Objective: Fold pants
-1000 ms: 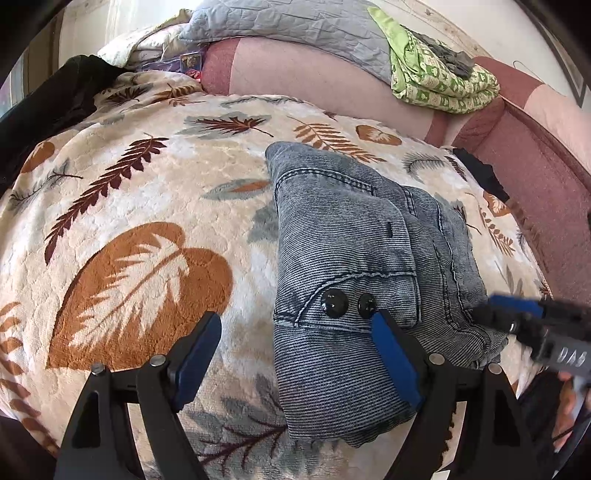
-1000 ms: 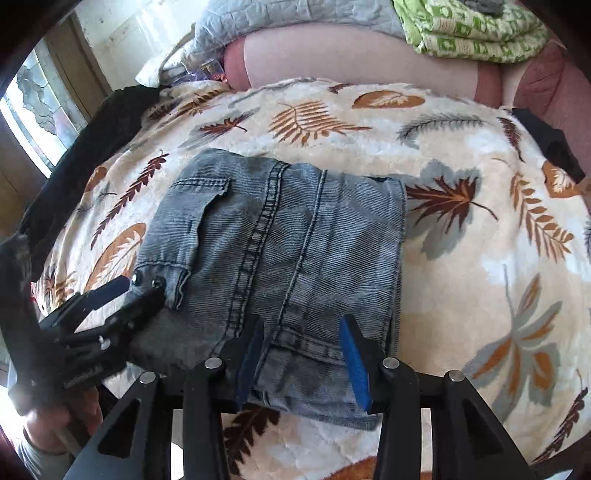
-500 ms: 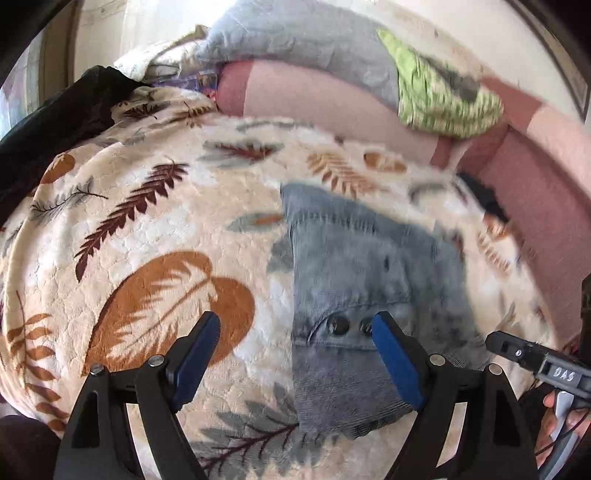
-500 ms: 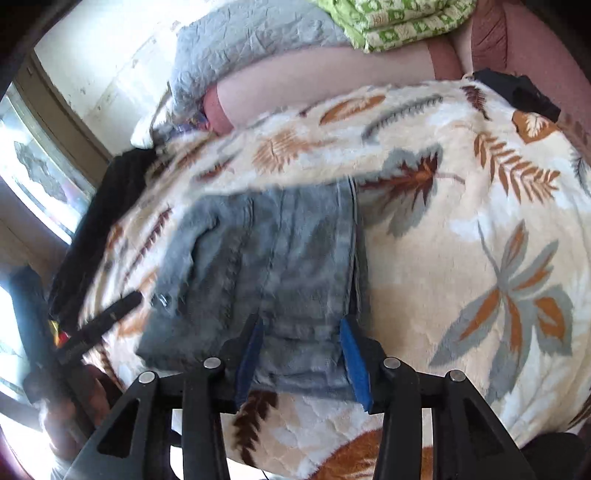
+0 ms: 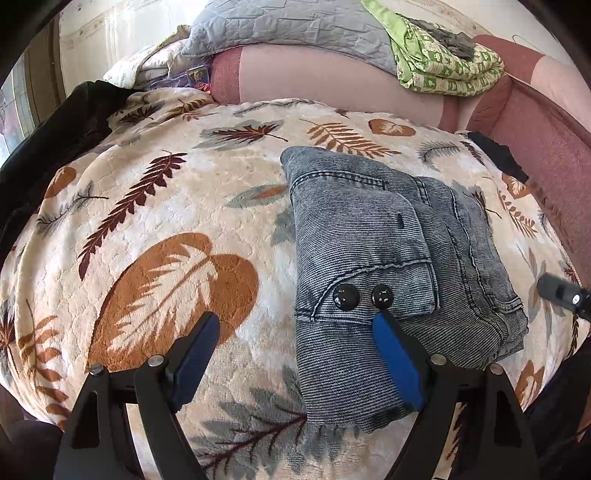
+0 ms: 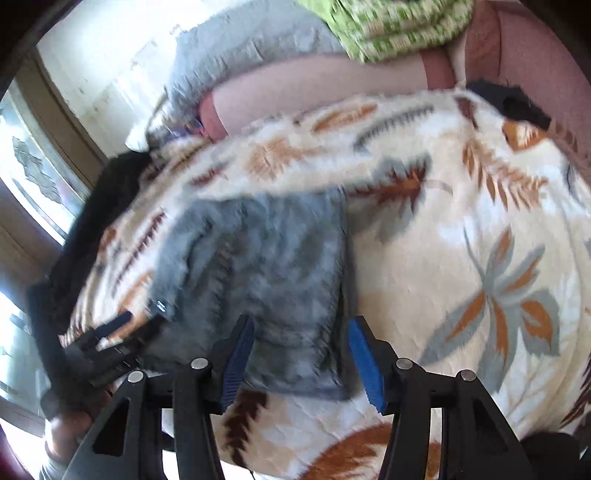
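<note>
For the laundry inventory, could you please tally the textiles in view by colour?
Grey-blue: 2, the folded denim pants and the quilted bedspread
Green patterned: 1, a folded blanket
Cream leaf-print: 1, the blanket under the pants
Black: 1, a garment at the left edge
Total: 5

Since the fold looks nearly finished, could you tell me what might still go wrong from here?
1. The right gripper is opening with the near edge of the pants between its jaws; if a pad snags the denim as it lifts, the top layer could pull open.
2. One finger of the open left gripper lies over the fold near the buttons; pulling away might drag it askew.
3. The blanket is plush and uneven, so the stack might slump.
</note>
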Demonstrator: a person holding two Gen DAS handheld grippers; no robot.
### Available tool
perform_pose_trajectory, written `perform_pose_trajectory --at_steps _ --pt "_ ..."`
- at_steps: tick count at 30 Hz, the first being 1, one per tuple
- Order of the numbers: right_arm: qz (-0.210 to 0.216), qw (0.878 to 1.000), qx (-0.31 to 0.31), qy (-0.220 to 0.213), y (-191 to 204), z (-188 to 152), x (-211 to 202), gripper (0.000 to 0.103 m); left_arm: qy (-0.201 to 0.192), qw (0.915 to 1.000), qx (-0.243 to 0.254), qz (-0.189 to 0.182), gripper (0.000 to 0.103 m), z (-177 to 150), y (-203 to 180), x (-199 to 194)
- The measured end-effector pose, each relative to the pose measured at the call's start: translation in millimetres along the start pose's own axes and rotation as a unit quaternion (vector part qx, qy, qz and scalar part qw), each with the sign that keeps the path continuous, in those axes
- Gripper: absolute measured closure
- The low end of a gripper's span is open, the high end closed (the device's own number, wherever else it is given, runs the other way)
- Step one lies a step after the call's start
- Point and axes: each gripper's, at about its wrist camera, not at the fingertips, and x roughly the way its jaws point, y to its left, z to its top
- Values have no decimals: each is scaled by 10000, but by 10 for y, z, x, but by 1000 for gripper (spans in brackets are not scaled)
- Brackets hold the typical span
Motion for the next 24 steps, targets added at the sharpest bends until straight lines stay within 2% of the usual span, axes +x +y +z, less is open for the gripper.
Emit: perform_pose_trajectory --at_steps 2,3,4,5,7,9,13,16,21,24 --pt "-266 9988 -267 304 64 -51 220 31 -1 10000 -4 -10 18 -15 -9 2" --pt "-554 9950 -442 705 69 -118 429 31 -3 10000 -11 -15 18 -19 -11 4" --pt "-608 9917 -417 1056 28 -197 599 31 12 10000 -10 -37 18 -22 -18 10" --pt "-447 9956 -168 801 -37 -210 543 30 27 10000 -5 -37 18 -24 -18 16" --pt "-294 9957 17 882 -89 -172 488 30 -4 10000 -15 -61 18 -20 -5 0" --pt "-166 9971 261 700 -166 -133 389 30 -6 9998 -121 -168 18 1 34 -22" --pt "172 9950 813 556 -392 -47 251 30 -182 9963 -597 -591 18 95 241 -165" --pt "390 9921 1125 392 -549 30 201 29 -268 9920 -959 -773 18 192 434 -210" --pt "1099 9835 1403 301 -653 70 307 29 -17 9829 -1333 -1266 18 247 689 -32" --pt "1458 9760 1601 217 -759 4 397 30 -77 9842 -1256 -1245 18 196 719 40"
